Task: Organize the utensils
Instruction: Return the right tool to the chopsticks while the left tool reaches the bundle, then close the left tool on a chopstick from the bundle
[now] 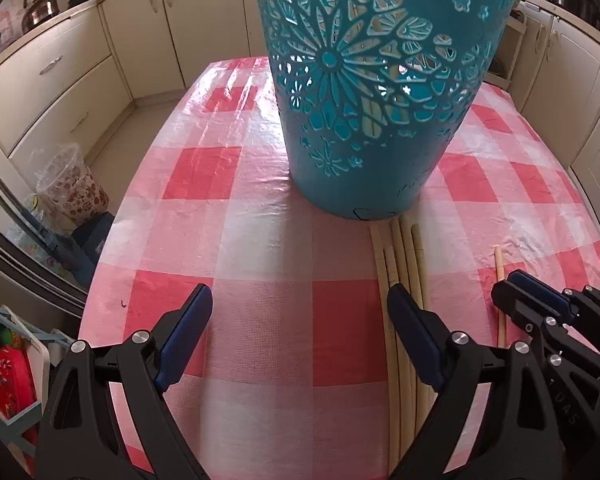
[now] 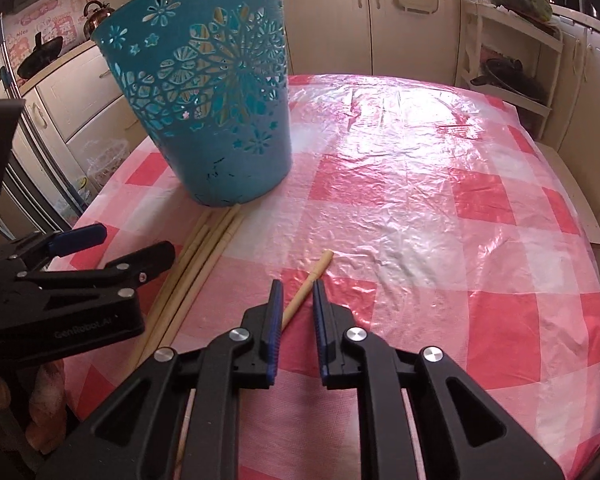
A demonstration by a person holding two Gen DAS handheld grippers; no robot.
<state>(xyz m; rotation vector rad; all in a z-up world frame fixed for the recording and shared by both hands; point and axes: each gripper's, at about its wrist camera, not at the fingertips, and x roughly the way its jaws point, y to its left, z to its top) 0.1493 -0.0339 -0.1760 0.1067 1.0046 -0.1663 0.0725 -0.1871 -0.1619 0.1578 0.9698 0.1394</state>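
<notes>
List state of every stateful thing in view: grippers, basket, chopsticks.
left gripper: open wide, empty, low over the table.
right gripper: partly open, fingers straddling the single chopstick, not clamped.
blue basket: upright on the tablecloth, chopsticks visible inside through the cutouts.
chopstick bundle: lying flat, tips against the basket base.
single chopstick: lying flat, apart from the bundle.

Pale chopsticks lie bundled against the teal basket; one chopstick apart.
</notes>
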